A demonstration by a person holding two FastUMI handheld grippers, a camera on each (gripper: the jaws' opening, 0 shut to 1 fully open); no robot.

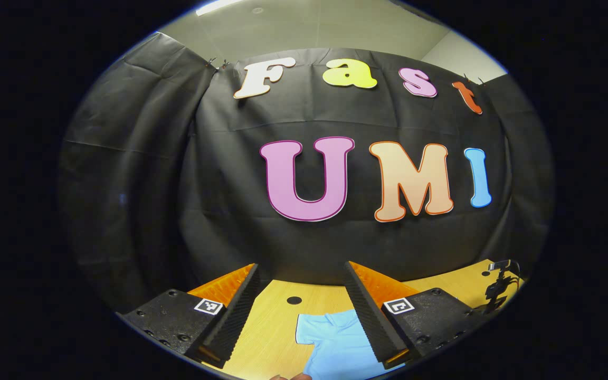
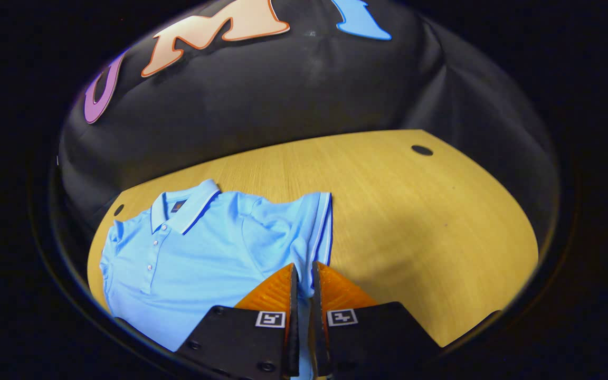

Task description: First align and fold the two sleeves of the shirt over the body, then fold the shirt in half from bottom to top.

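A staged recording booth inside an office-like room. Black cloth [image 1: 140, 174] is clipped up as a backdrop behind a light wooden bench [image 2: 415, 211], which has round cable holes [image 2: 421, 150] like an office desk. Above the cloth, at twelve o'clock in the left gripper view, a plain white ceiling [image 1: 304, 26] carries a strip light [image 1: 218, 5]. At four o'clock a small camera stand [image 1: 500, 287] sits on the bench.

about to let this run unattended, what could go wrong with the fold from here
1. The right gripper is shut on the sleeve near its striped cuff; such a thin pinch may slip during the fold.
2. That sleeve is already bunched, so it may land creased on the shirt.
3. The left gripper is open above the table, leaving the body unpinned and free to drag.
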